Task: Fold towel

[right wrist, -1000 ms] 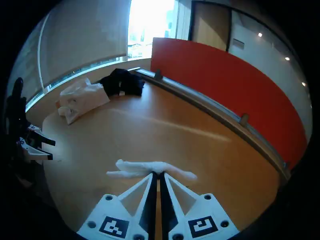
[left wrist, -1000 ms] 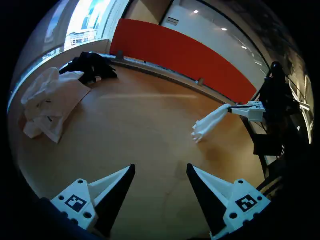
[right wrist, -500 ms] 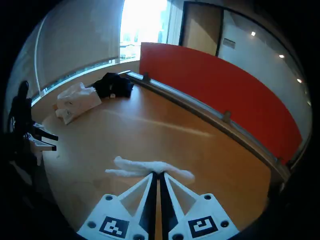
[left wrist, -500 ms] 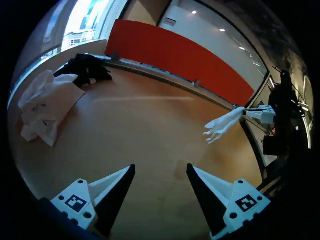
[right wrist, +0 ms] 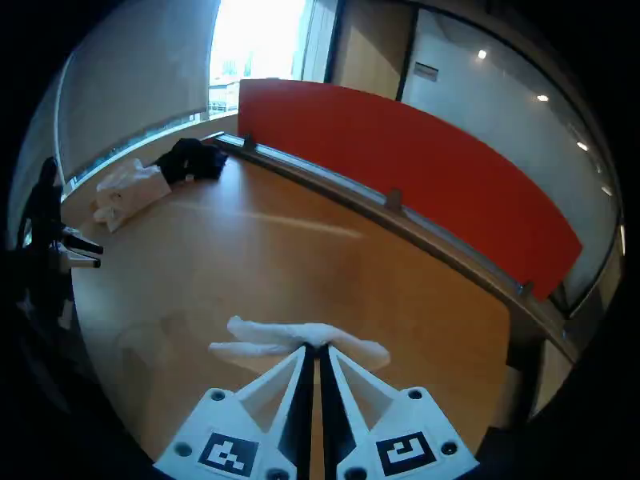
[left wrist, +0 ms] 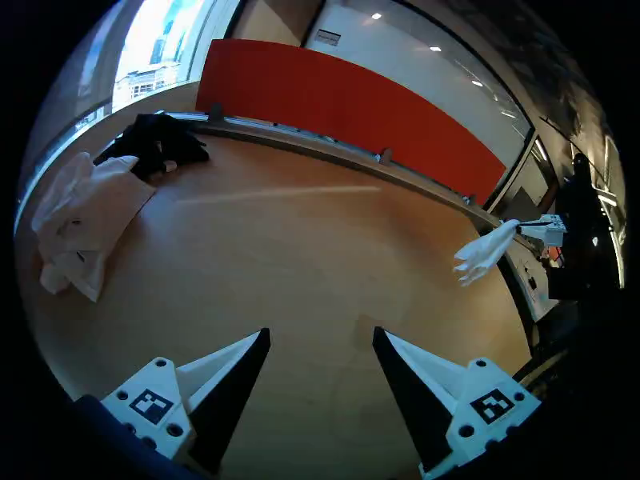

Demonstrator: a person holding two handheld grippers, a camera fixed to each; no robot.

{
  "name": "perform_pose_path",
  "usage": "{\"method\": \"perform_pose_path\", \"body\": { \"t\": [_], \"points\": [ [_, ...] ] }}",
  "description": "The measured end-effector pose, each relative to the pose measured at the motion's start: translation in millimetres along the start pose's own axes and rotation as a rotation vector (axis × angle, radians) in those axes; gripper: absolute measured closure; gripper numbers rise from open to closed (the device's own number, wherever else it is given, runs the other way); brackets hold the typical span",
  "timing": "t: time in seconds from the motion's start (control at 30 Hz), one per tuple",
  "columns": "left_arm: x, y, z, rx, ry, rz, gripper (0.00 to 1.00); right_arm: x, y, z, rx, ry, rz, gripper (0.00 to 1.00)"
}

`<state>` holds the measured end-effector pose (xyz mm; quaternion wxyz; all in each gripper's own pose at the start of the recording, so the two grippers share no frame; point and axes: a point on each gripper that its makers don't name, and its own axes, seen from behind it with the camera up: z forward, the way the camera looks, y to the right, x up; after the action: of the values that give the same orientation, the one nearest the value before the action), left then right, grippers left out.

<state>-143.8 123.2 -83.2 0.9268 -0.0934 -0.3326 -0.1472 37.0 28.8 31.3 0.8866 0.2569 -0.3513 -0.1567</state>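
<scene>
1. Towel [right wrist: 300, 340]: small, white, bunched into a crumpled strip. It is lying crosswise at the tips of my right gripper [right wrist: 317, 352]. The two fingers are pressing together on its middle, and loose ends are sticking out to either side.
2. Same towel, in the left gripper view [left wrist: 482, 254]: it is hanging down from the right gripper [left wrist: 544, 230] over the far right end of the table. Whether its lower end is touching the wood I cannot tell.
3. Left gripper [left wrist: 320, 336]: I am holding it with its fingers spread wide, gripping nothing and pointing across the tabletop, well apart from the towel. In the right gripper view it is showing at the left edge [right wrist: 88, 254], fingers likewise parted.
4. Table [left wrist: 304, 240]: light wood with a rounded outline, running under both grippers.
5. White cloth pile [left wrist: 80, 216]: crumpled, lying at the table's far left side near the window.
6. Black garment [left wrist: 156, 140]: heaped, lying just beside the white cloth pile, close to the back rail.
7. Red partition [left wrist: 352, 104]: standing upright along the table's back edge, on a grey rail.
8. Window [left wrist: 152, 48]: bright daylight is coming in behind the two heaps.
</scene>
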Motion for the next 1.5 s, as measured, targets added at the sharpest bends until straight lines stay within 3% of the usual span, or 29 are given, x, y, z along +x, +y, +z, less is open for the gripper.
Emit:
{"method": "perform_pose_path", "body": {
  "t": [0.27, 0.57, 0.9, 1.27, 1.5],
  "points": [
    [-1, 18.8, 7.2, 0.000, -0.008, 0.011, 0.05, -47, 58, -23.4, -0.049, -0.049, 0.012, 0.96],
    [-3, 36.2, 11.2, 0.004, -0.016, 0.030, 0.05, -87, 91, -32.0, -0.064, -0.078, 0.043, 0.96],
    [-10, 41.7, 9.6, 0.018, -0.026, 0.038, 0.04, -131, 95, -32.5, -0.044, -0.119, 0.057, 0.96],
    [-16, 47.6, 9.9, 0.015, -0.036, 0.050, 0.05, -197, 97, -51.5, -0.062, -0.209, 0.061, 0.96],
    [-18, 49.9, 9.5, 0.012, -0.040, 0.061, 0.04, -245, 96, -59.6, -0.088, -0.266, 0.111, 0.96]
  ]
}}
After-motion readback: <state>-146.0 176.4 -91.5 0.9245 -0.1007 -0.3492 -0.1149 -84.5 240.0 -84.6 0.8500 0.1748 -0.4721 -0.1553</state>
